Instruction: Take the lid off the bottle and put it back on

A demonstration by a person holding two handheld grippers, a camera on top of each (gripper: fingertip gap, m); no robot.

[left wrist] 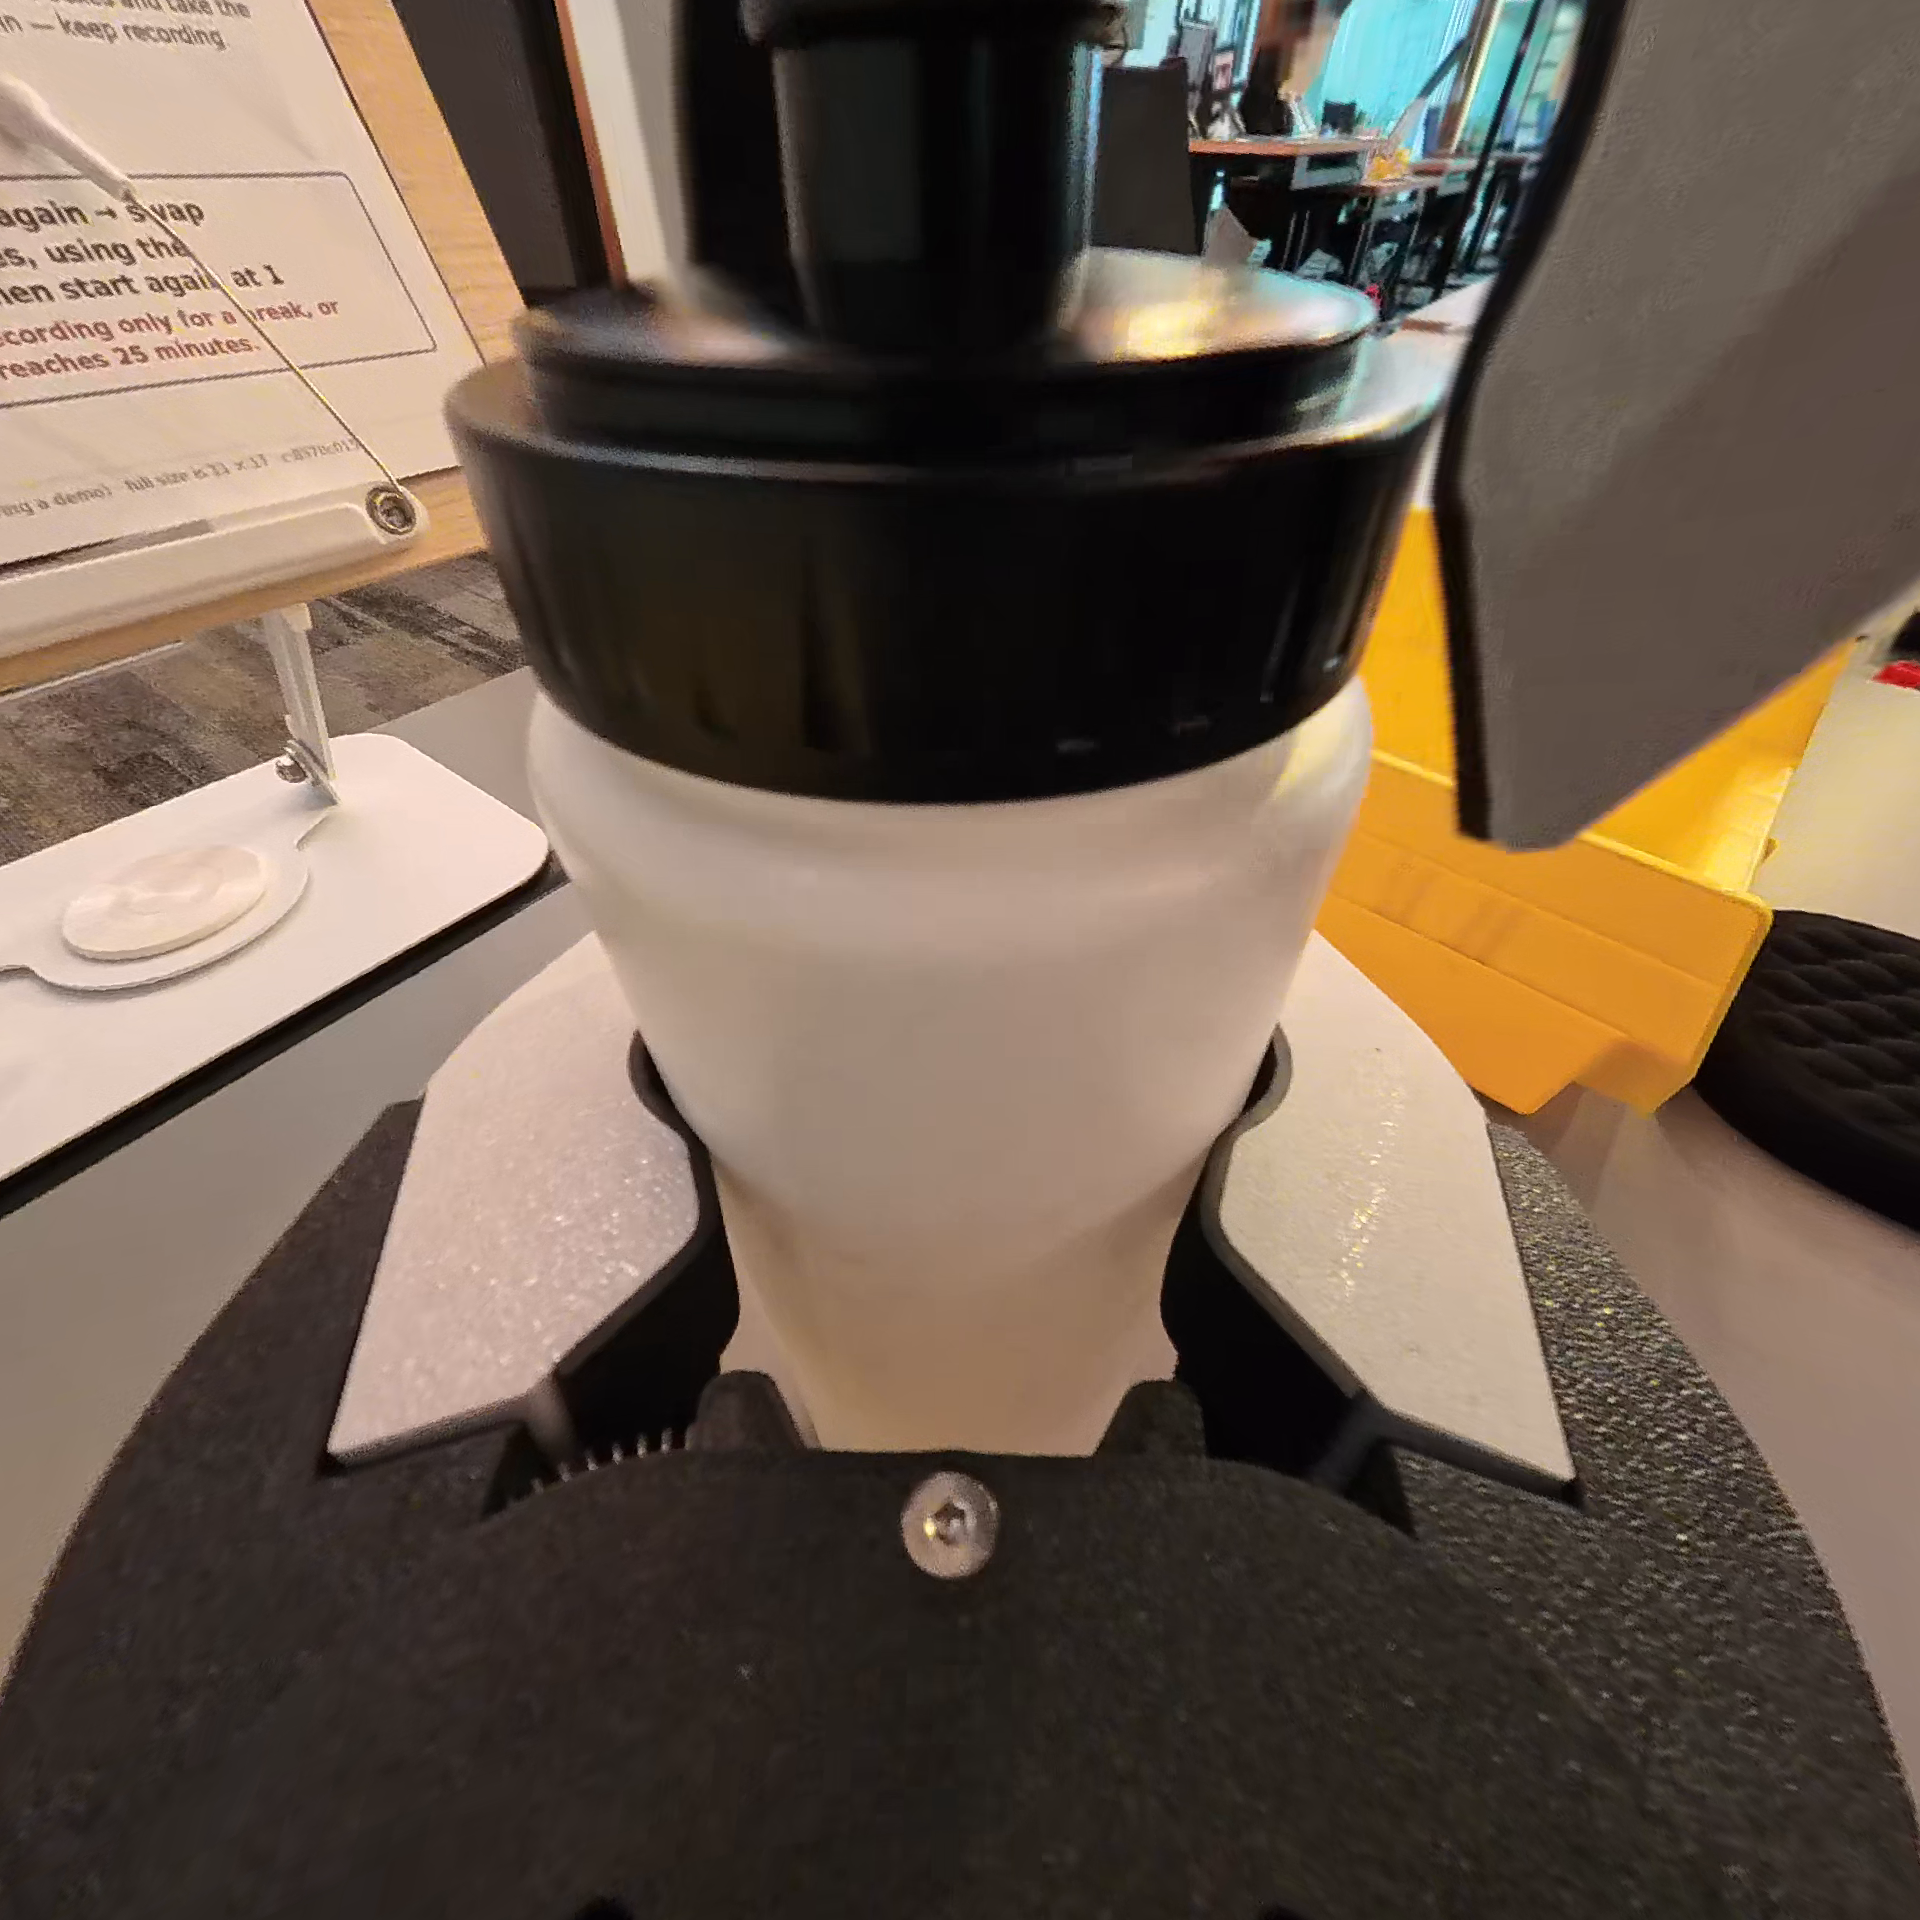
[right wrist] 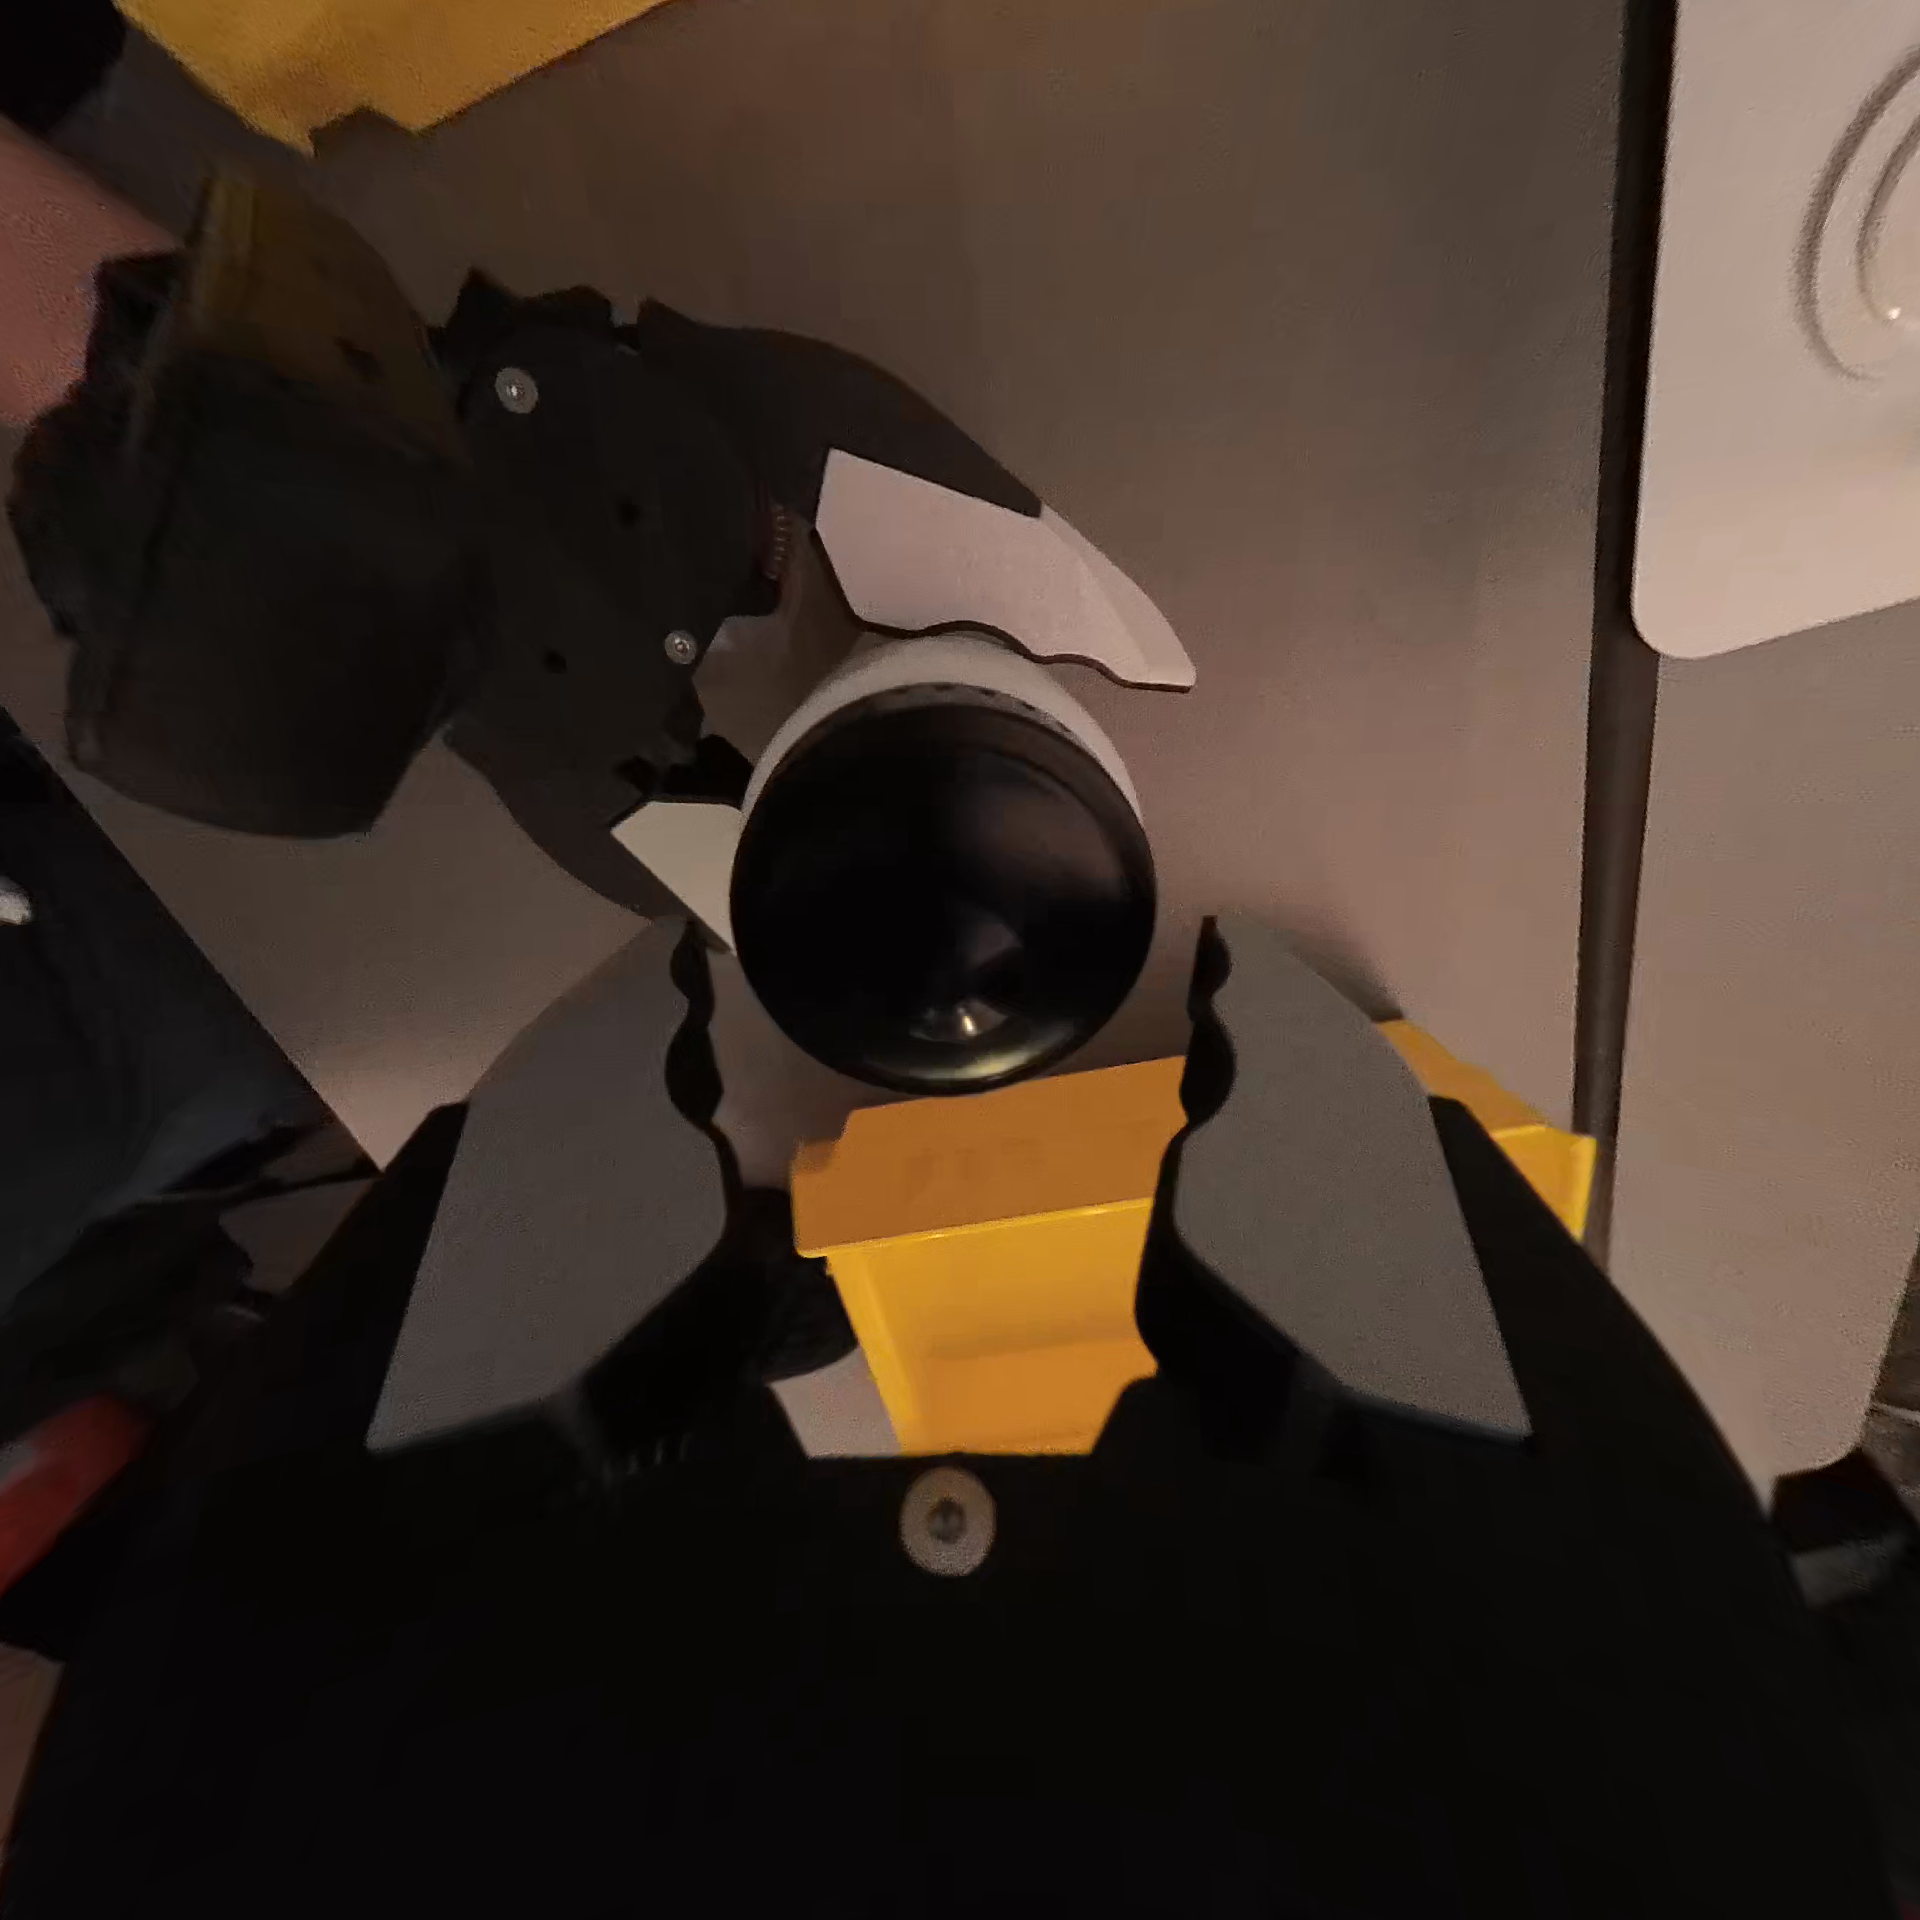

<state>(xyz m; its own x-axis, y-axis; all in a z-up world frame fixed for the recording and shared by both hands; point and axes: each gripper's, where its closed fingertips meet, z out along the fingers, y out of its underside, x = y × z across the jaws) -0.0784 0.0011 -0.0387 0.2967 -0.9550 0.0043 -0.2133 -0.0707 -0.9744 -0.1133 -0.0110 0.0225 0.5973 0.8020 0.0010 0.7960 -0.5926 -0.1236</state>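
A white bottle with a wide black lid stands upright on the grey table. The lid sits on the bottle's neck. My left gripper is shut on the bottle's body below the lid. In the right wrist view, which looks straight down, the lid shows as a dark disc, and the left gripper holds the bottle from the left. My right gripper is open above the lid, its fingers apart and not touching it. One of its grey pads shows at the upper right of the left wrist view.
A yellow bin stands right of the bottle and also shows in the right wrist view. A white stand holding a printed sheet is at the left. A black mesh object lies at the far right.
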